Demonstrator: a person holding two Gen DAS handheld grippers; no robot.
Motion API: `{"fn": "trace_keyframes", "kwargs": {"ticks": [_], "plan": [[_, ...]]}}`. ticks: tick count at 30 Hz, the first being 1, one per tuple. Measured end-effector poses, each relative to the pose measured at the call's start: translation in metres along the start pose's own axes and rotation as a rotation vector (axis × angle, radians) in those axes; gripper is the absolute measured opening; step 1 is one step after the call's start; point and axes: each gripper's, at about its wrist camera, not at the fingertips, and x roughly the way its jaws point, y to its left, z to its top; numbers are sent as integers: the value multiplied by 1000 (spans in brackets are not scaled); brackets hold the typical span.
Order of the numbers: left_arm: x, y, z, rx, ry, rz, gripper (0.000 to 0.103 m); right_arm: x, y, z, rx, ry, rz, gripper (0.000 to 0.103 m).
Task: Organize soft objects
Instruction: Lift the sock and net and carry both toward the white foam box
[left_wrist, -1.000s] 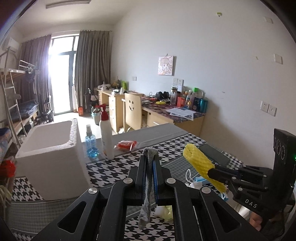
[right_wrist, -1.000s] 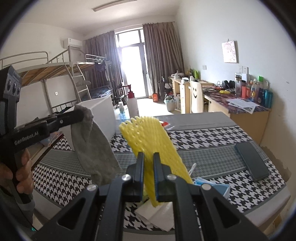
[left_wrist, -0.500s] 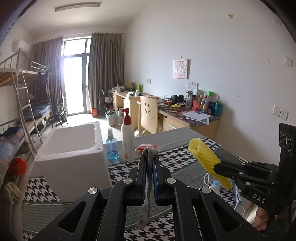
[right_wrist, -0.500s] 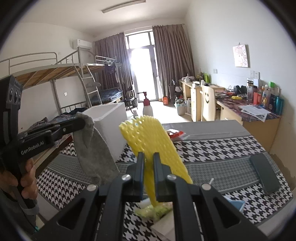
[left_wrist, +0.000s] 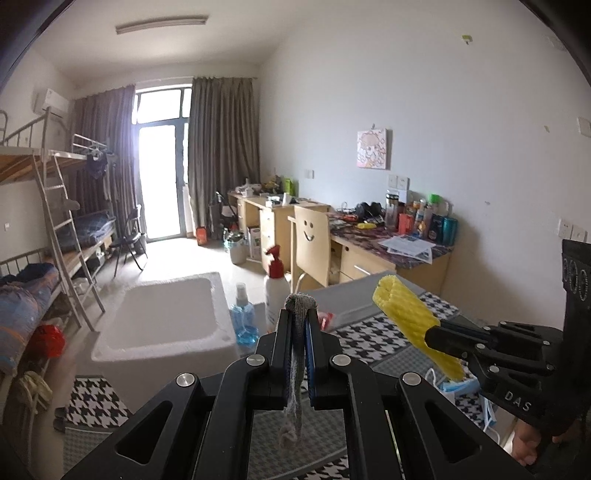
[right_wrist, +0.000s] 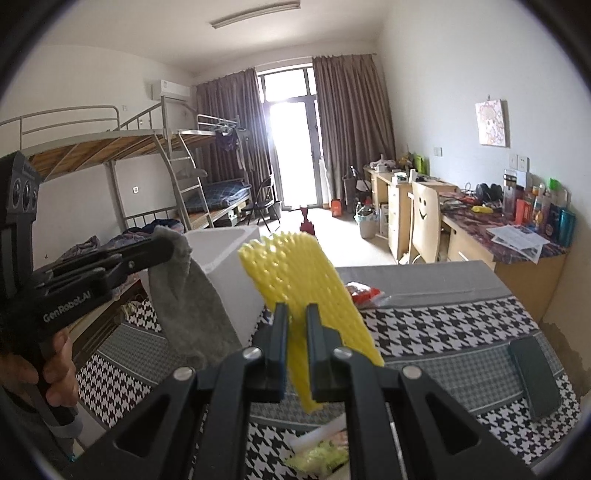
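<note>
Tongs (left_wrist: 300, 325) on grey cloth (left_wrist: 293, 373), yellow foam net (right_wrist: 306, 291)

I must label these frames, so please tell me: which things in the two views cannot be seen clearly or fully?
- White foam box: in the right wrist view the grey cloth and yellow foam net cover much of it.
- Pale items on the table: right wrist view, hidden by the right hand-held gripper and cut off below.
- Desk bottles: too small for reading labels.
- Grey cloth's lower end: left wrist view, hidden behind the left hand-held gripper.
</note>
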Motion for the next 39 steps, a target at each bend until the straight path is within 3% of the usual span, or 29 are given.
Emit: {"fn": "trace_keyframes", "kwargs": {"ticks": [6,21,28,39], "plan": [[2,11,14,-12,-11,48,7,4,10,17,-22,-12,9,12],[0,14,52,19,-52,77,7,16,30,47,-82,-27,18,12],[6,17,70,31,-80,138,7,19,33,62,-100,-47,22,12],[19,55,93,-6,-104,244,7,32,42,81,-106,-45,78,12]]}}
